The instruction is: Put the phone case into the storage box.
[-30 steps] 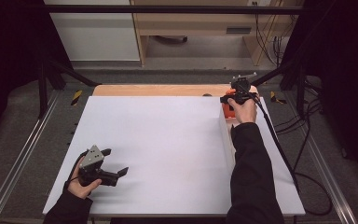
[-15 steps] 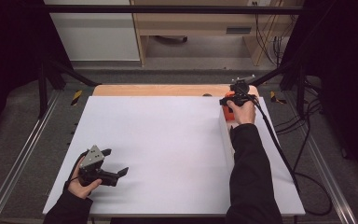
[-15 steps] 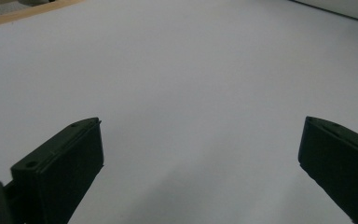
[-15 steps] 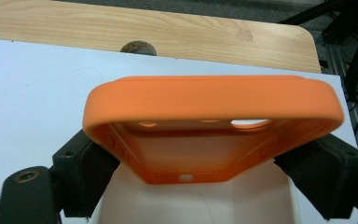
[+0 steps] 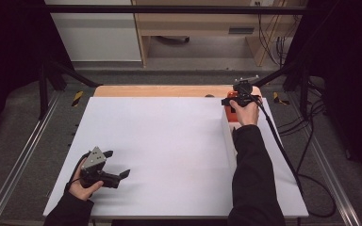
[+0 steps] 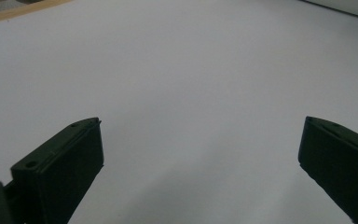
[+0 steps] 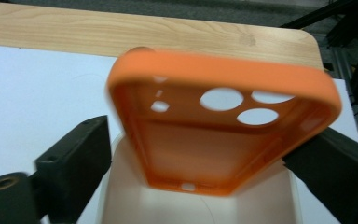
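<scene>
An orange phone case point(image 7: 223, 135) with camera holes hangs tilted between the jaws of my right gripper point(image 7: 205, 135), which is shut on its sides. It hovers above an open white box point(image 7: 121, 186). In the high view my right gripper point(image 5: 231, 104) is at the far right of the white board, with the phone case point(image 5: 232, 114) showing below the hand and the white box point(image 5: 228, 141) running along the sleeve. Near the front left corner, my left gripper point(image 5: 117, 163) stands open over bare board, and nothing lies between its jaws in the left gripper view point(image 6: 200, 154).
The white board point(image 5: 169, 150) covers most of the wooden table point(image 5: 160, 91), whose far strip point(image 7: 74, 32) stays bare. Metal rails run along both sides. Cables point(image 5: 306, 179) trail off the right edge. A cabinet and a desk stand beyond the table.
The right hand with the case has shifted only slightly at the far right corner. The left gripper has stayed where it was.
</scene>
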### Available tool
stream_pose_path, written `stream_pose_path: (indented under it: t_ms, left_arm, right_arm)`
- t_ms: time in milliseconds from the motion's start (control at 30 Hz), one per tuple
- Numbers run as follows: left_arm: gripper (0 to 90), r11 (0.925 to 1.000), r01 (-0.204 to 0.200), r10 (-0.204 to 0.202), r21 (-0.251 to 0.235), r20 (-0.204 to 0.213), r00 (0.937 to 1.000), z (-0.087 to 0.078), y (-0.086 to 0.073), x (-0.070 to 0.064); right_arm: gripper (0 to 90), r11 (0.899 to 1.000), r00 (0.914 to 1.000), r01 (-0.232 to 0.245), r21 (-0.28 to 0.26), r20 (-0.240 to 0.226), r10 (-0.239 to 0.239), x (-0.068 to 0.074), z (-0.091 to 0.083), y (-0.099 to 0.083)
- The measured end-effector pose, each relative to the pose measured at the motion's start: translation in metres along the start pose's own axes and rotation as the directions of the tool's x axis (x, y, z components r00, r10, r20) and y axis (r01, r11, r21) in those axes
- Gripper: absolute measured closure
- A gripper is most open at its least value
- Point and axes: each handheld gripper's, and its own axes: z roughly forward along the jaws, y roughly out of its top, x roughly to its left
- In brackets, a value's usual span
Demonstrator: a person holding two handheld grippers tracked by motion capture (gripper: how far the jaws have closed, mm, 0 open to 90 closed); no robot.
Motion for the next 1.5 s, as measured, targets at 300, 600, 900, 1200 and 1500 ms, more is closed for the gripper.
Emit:
stream_pose_path:
  t_ms: [300,600,900,1200,1500]
  left_arm:
    - [0.0,1.0000,0.000,0.000,-0.002,0.001,1.0000,0.000,0.000,0.000]
    - [0.0,1.0000,0.000,0.000,-0.004,-0.001,1.0000,0.000,0.000,0.000]
    - [0.0,1.0000,-0.002,0.002,-0.006,-0.001,1.0000,0.000,0.001,-0.001]
    - [0.0,1.0000,-0.005,0.005,-0.002,-0.003,1.0000,0.000,0.001,-0.001]
    - [0.0,1.0000,-0.007,0.007,-0.006,-0.002,1.0000,0.000,0.001,-0.002]
  right_arm:
    - [0.7,1.000,0.9996,0.015,-0.024,-0.023,-0.015,-0.002,-0.006,0.001]
    - [0.5,0.996,0.9989,0.012,-0.086,-0.044,-0.016,-0.006,-0.024,0.001]
    - [0.5,0.987,0.9935,0.043,-0.157,-0.098,-0.059,-0.001,-0.049,-0.006]
    - [0.5,0.953,0.9669,0.104,-0.286,-0.196,-0.164,0.007,-0.088,-0.025]
    - [0.9,0.908,0.9137,0.163,-0.386,-0.288,-0.287,0.019,-0.117,-0.057]
